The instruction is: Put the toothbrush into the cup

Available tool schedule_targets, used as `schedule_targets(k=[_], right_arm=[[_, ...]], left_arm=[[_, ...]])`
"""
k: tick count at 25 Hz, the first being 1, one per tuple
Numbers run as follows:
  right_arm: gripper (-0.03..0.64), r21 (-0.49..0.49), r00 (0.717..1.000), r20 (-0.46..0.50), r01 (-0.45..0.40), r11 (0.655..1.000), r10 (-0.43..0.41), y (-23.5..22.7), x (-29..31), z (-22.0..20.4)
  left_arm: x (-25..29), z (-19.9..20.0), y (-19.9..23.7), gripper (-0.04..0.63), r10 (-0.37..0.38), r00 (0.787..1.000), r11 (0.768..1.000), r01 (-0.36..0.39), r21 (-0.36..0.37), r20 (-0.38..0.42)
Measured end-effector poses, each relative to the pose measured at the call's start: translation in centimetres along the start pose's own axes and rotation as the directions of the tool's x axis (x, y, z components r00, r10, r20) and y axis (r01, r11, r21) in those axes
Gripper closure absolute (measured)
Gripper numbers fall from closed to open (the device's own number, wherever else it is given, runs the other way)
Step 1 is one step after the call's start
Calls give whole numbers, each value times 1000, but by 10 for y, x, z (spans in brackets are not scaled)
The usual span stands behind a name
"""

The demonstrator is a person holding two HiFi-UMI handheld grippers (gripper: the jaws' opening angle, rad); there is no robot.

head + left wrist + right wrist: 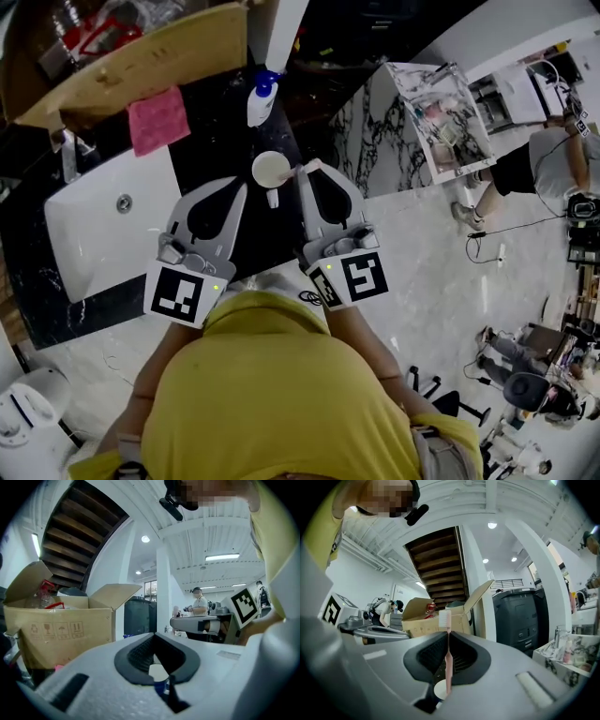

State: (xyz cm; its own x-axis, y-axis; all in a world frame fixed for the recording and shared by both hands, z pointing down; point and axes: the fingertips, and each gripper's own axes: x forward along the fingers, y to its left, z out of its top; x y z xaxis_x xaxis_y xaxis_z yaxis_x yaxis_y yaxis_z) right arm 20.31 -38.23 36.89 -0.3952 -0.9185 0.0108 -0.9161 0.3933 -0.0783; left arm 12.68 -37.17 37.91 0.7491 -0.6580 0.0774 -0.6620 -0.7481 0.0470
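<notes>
A cream cup (270, 170) stands on the black counter (211, 141), just ahead of both grippers. My right gripper (306, 171) is shut on a pink toothbrush (448, 654). The brush stands upright between the jaws with its white bristle head (444, 618) on top, and the cup (440, 690) shows low behind its lower end. The gripper's tip sits right beside the cup's right rim. My left gripper (243, 186) lies to the cup's left with its jaws together and nothing between them. Through its frame the cup (157, 671) shows.
A soap bottle with a blue pump (262, 97) stands behind the cup. A pink cloth (157, 119) hangs over the counter's back, below a cardboard box (141, 56). The white sink (98, 230) lies left. A marble shelf unit (441, 117) and people (548, 164) are right.
</notes>
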Motion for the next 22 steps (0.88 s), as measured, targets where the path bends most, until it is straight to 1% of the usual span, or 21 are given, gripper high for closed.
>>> schedule_targets(k=[7,14,17,22], right_arm=[[592,14,996,-43,-81,997,82,-6,23,-25],[592,38,986,-122,-113,993,117,-12,37,-56],[591,51,977,-166,-128,991,134,-13,42,-66],[591,64,951,-254,-162,985,174,-9,48,-83]], left_arm=[[8,-19,3,592,48,998,999,-49,-8,-41],[11,-29,5,592,77,995,997,-78,-14,-64],[12,-29,6,592,89,994,996,-90,-17,-64],[14,-28,7,592,99,993,995,-100,-13,-64]])
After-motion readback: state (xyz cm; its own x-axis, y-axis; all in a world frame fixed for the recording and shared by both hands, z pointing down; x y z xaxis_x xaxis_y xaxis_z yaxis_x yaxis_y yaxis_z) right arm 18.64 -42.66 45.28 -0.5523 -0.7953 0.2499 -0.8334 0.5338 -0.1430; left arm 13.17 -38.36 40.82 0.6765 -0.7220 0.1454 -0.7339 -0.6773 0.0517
